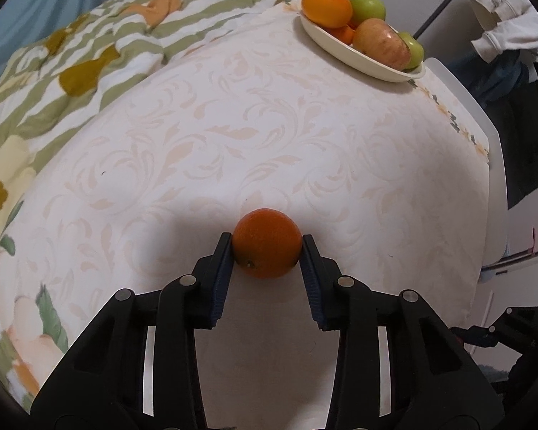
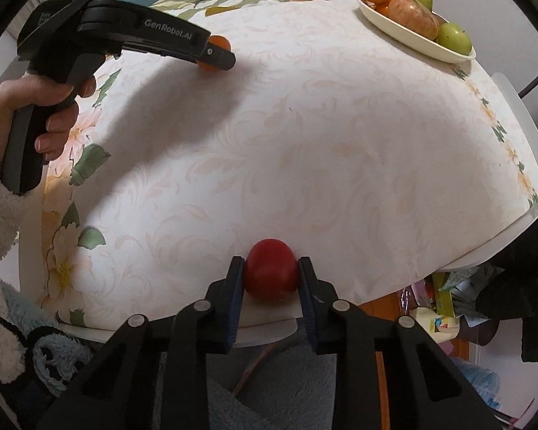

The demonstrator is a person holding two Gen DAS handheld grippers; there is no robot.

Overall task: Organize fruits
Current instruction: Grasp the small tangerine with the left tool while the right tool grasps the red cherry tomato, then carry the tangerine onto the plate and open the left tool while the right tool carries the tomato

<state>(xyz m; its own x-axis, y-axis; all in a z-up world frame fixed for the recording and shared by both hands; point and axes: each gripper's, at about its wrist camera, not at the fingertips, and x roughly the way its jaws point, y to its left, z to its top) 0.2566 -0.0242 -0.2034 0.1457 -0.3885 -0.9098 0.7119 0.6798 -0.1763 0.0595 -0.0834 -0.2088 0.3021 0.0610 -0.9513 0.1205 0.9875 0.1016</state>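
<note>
Fruit count: your left gripper (image 1: pixel 266 247) is clamping one dimpled round orange (image 1: pixel 266 243); your right gripper (image 2: pixel 272 274) is clamping one smooth red fruit (image 2: pixel 271 274). Five more fruits are sitting in the oval cream plate (image 1: pixel 344 52).

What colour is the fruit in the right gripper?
Red fruit, clearest in the right wrist view.

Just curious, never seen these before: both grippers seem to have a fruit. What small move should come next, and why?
Probably lift both fruits straight up. The left gripper is shut on an orange and the right gripper on a red fruit, both seemingly resting on the tablecloth. The plate holding the other fruit sits at the far corner.
</note>
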